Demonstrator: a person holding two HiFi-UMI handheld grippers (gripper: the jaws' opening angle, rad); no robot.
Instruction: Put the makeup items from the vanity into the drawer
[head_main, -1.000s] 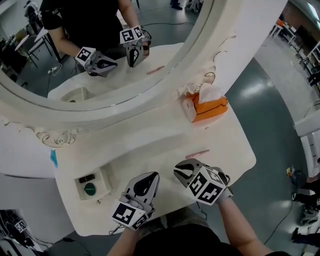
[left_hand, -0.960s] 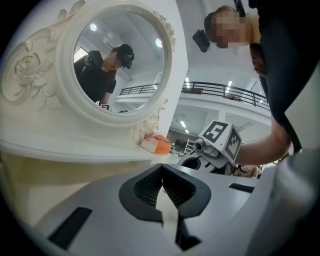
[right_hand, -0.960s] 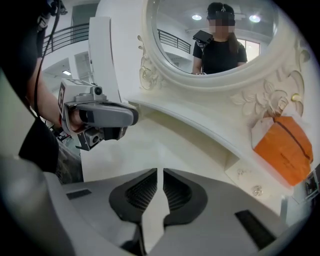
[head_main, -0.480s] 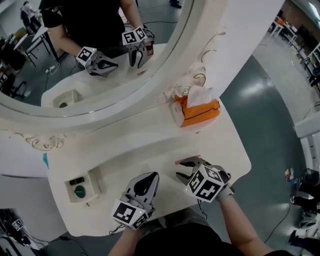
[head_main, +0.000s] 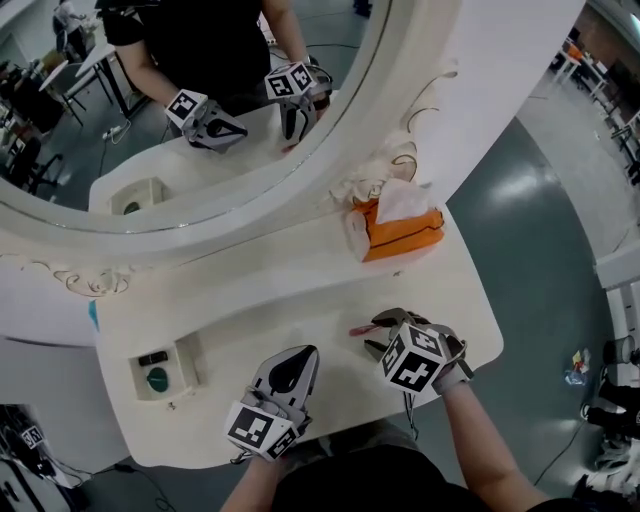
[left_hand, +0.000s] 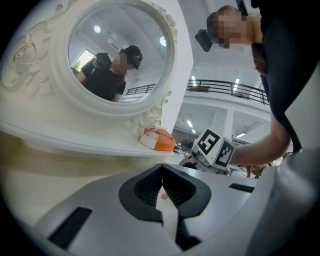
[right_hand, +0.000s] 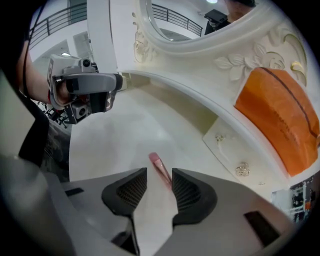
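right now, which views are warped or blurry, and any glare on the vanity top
head view: evenly lit and sharp, no hard glare on the white vanity top; left gripper view: strong fisheye, dark corners; right gripper view: same warp, the orange tissue box bulges, the slim pink makeup stick is sharp

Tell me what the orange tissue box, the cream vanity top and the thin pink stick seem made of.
Orange tissue box: likely faux leather, matte, with a dark seam line across it.
Cream vanity top: smooth and semi-gloss, perhaps painted wood or resin; it carries a soft sheen.
Thin pink stick: probably glossy plastic, going by its highlight; too small to be sure.
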